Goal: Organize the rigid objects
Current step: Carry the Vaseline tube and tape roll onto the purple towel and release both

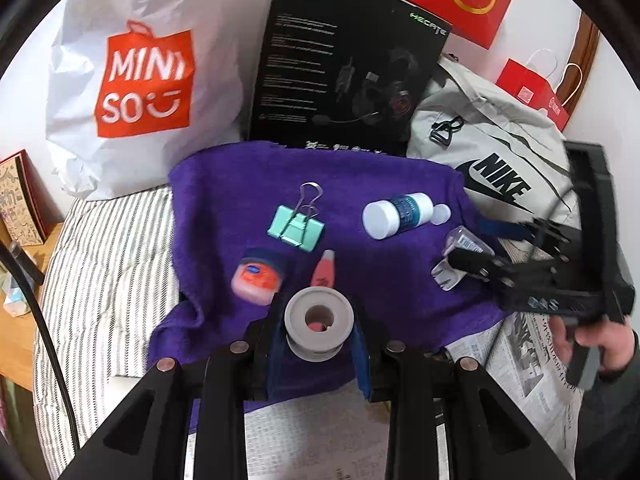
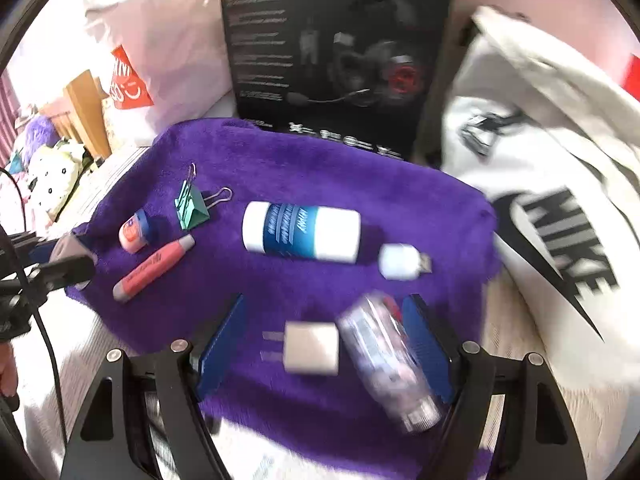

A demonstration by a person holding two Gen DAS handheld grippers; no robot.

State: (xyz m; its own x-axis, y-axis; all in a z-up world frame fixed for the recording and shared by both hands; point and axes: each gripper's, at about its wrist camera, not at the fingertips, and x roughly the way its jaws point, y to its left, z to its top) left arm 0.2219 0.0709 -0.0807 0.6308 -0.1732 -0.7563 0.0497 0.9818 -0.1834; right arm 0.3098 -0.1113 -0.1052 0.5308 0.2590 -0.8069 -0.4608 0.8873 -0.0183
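A purple towel [image 1: 360, 184] [image 2: 320, 168] holds small objects. My left gripper [image 1: 318, 336] is shut on a grey tape roll [image 1: 319, 322], held just above the towel's near edge; it shows at the left of the right wrist view [image 2: 72, 254]. My right gripper [image 2: 330, 344] [image 1: 476, 264] is open. Between its fingers lie a white plug adapter [image 2: 312, 347] and a clear tube [image 2: 390, 364] [image 1: 464, 240] that leans on the right finger. Farther off lie a white and blue bottle [image 2: 300, 232] [image 1: 400, 214], a green binder clip [image 1: 296, 228] [image 2: 192, 206], a pink marker [image 2: 152, 266] [image 1: 324, 270] and an orange tin [image 1: 258, 278] [image 2: 136, 232].
A black headset box [image 1: 344, 64] stands behind the towel. A white Miniso bag [image 1: 140, 80] is at the back left, a grey Nike bag [image 1: 492, 160] [image 2: 552, 184] at the right. A small white cap [image 2: 402, 262] lies by the bottle. Striped bedding [image 1: 108, 280] and newspaper [image 1: 528, 364] surround the towel.
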